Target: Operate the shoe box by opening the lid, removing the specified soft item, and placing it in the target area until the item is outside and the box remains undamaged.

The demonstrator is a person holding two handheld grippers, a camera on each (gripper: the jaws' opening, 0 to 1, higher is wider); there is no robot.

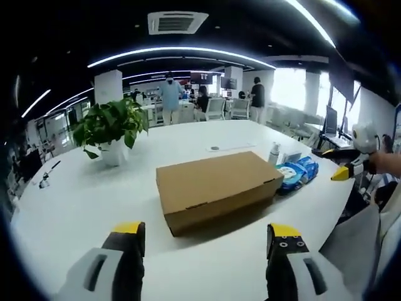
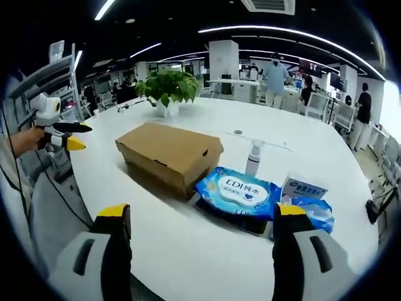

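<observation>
In the left gripper view the left gripper (image 1: pixel 205 237) has its two yellow-tipped fingers (image 1: pixel 128 229) spread wide apart with nothing between them, held above the near edge of the white table (image 1: pixel 75 200). The shoe box (image 1: pixel 216 188), plain brown cardboard with its lid closed, lies on the table just beyond the fingers, well in from the edges. At the right side of that view the right gripper (image 1: pixel 343 164) shows, held in a hand, its jaws open a little and holding nothing.

In the right gripper view the right gripper (image 2: pixel 203 221) likewise has its fingers (image 2: pixel 292 211) wide open and empty above the table edge. The shoe box (image 2: pixel 169 153) sits ahead and to the left. Just beside the box's near corner lies a blue pack of wipes (image 2: pixel 239 193); its label reads "EDI" followed by Chinese characters. A white spray bottle (image 2: pixel 253 158) stands upright behind the pack. A small white and blue carton (image 2: pixel 303 188) stands to the right of the pack, its print too small to read. A potted plant (image 2: pixel 168 89) stands toward the far edge of the table.
</observation>
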